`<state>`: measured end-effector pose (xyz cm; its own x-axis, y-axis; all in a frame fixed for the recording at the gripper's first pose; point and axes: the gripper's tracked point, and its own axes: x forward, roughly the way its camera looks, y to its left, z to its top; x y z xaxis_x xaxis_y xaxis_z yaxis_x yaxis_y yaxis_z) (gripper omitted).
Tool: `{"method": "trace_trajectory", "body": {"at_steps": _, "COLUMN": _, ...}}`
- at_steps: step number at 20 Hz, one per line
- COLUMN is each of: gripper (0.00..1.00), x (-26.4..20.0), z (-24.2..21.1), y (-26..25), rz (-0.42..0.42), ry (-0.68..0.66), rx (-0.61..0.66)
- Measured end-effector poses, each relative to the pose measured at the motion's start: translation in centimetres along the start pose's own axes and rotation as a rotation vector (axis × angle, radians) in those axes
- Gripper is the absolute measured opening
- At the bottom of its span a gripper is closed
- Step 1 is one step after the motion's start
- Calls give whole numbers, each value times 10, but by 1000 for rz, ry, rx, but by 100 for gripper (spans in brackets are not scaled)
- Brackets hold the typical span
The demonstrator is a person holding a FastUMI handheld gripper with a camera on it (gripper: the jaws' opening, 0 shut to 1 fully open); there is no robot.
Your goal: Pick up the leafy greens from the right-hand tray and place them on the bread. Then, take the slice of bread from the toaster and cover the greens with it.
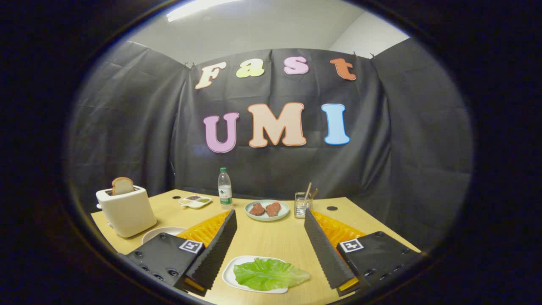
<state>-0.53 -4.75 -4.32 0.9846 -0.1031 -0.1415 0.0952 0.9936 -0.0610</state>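
Observation:
A green lettuce leaf lies on a white tray on the wooden table, low between my two fingers. My gripper stands open above the table, its ribbed black fingers spread wide on either side of the leaf and touching nothing. At the far left a white toaster holds a slice of bread sticking up from its slot. A white plate shows partly behind the left finger, next to the toaster; what lies on it is hidden.
Beyond the fingers stand a plastic water bottle, a pale plate with two reddish meat pieces, a glass with sticks and a small divided sauce dish. The table's far edge meets the black cloth wall.

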Motion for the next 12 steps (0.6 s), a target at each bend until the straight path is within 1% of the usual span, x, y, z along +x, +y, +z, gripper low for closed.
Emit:
{"method": "trace_trajectory", "body": {"at_steps": 3, "gripper": 100, "x": 6, "z": -32, "y": -18, "rz": -24, "ry": 115, "rx": -28}}
{"method": "trace_trajectory", "body": {"at_steps": 7, "gripper": 100, "x": 14, "z": -69, "y": -40, "rz": -64, "ry": 229, "rx": -35}}
{"method": "trace_trajectory", "body": {"at_steps": 12, "gripper": 100, "x": 16, "z": -131, "y": -53, "rz": -59, "ry": 446, "rx": 57}}
